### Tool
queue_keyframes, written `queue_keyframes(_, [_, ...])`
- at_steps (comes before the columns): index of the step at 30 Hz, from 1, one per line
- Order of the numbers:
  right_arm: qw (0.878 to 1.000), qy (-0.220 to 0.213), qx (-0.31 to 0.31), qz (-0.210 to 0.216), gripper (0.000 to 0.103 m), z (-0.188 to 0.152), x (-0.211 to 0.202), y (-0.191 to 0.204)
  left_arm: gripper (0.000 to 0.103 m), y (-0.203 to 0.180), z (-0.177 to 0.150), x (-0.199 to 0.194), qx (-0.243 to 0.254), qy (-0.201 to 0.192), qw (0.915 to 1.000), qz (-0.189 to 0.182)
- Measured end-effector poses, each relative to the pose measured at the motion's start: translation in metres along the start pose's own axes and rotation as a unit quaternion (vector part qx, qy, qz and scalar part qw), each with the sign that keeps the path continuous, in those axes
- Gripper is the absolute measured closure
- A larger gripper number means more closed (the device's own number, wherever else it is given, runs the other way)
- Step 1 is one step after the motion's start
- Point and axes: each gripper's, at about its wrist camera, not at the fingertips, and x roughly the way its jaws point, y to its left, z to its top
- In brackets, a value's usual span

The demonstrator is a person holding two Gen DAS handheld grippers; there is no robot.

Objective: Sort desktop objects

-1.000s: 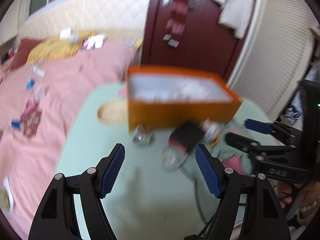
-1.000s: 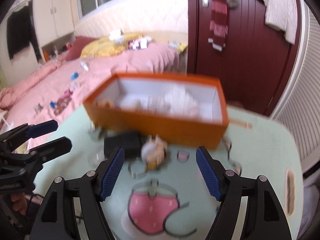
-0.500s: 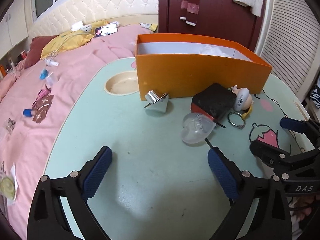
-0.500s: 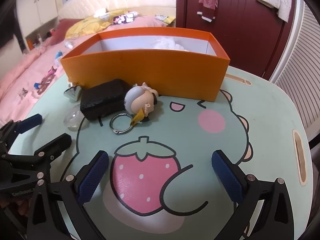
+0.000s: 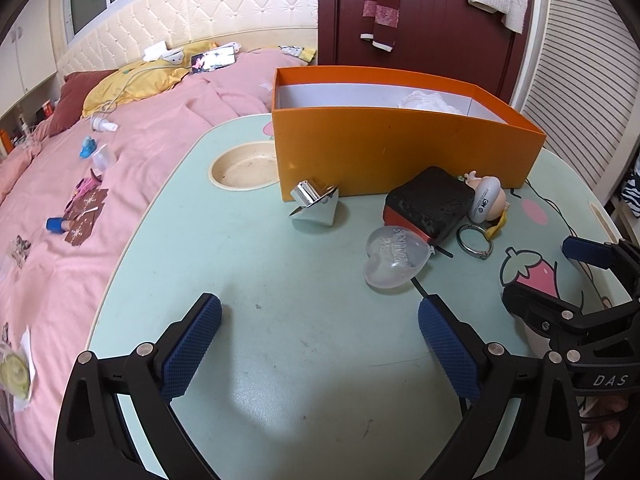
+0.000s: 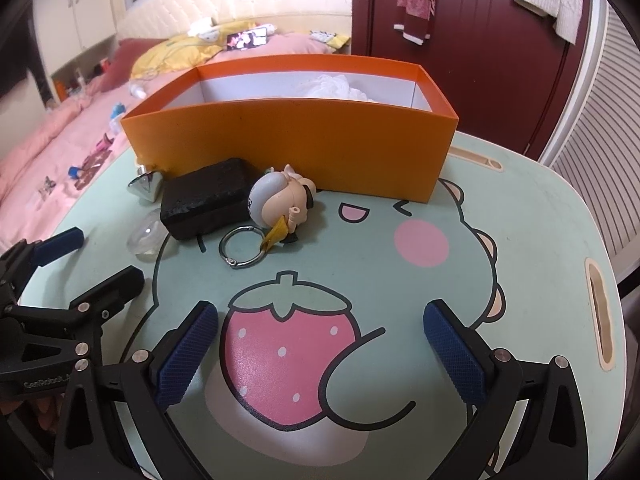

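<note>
An orange box [image 5: 400, 152] [image 6: 288, 144] with white crumpled paper inside stands at the back of a mint-green table [image 5: 280, 340]. In front of it lie a silver cone-shaped piece [image 5: 314, 204] [image 6: 146, 186], a black case [image 5: 430, 202] [image 6: 208, 202], a clear heart-shaped shell [image 5: 394, 258] [image 6: 146, 234] and a doll keychain [image 5: 486, 202] [image 6: 280, 204] with a metal ring [image 6: 242, 248]. My left gripper [image 5: 320, 344] hovers open over the near table, nothing between its fingers. My right gripper [image 6: 320, 350] is open above the printed strawberry [image 6: 288, 360], also holding nothing.
A round cup recess [image 5: 244, 170] is sunk in the table left of the box. A pink bed [image 5: 80, 200] strewn with small items lies to the left. A dark red door [image 5: 420, 12] and a slatted wall stand behind. A slot [image 6: 598, 316] sits near the table's right edge.
Both grippers have pulled back from the box and opened wider. The views went from blurred to steady. The objects on the table have stayed where they were.
</note>
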Motion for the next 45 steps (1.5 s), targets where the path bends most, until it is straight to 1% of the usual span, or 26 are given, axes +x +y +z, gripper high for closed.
queue_keyframes(5, [1.000, -0.003, -0.017, 0.017, 0.000, -0.002, -0.003, 0.001, 0.001, -0.002, 0.000, 0.000, 0.005, 0.004, 1.0000, -0.003])
queue_keyframes(10, [0.999, -0.007, -0.029, 0.027, 0.000, -0.003, -0.002, 0.005, 0.001, -0.001, -0.001, -0.001, 0.006, 0.002, 1.0000, -0.003])
queue_keyframes(13, [0.999, -0.009, -0.031, 0.027, 0.000, -0.003, -0.002, 0.005, 0.001, 0.000, -0.002, -0.001, 0.006, 0.001, 1.0000, -0.004])
queue_keyframes(17, [0.999, -0.008, -0.032, 0.030, 0.000, -0.005, 0.000, -0.007, 0.001, 0.000, -0.001, 0.000, 0.006, 0.000, 1.0000, -0.005])
queue_keyframes(25, [0.999, -0.006, -0.033, 0.030, 0.000, -0.003, 0.000, -0.009, 0.001, 0.005, -0.001, 0.000, 0.004, -0.003, 0.9999, -0.012])
queue_keyframes(45, [0.999, -0.007, -0.034, 0.028, 0.000, 0.007, 0.002, -0.006, 0.001, 0.004, -0.001, 0.001, 0.004, -0.007, 0.9999, -0.012])
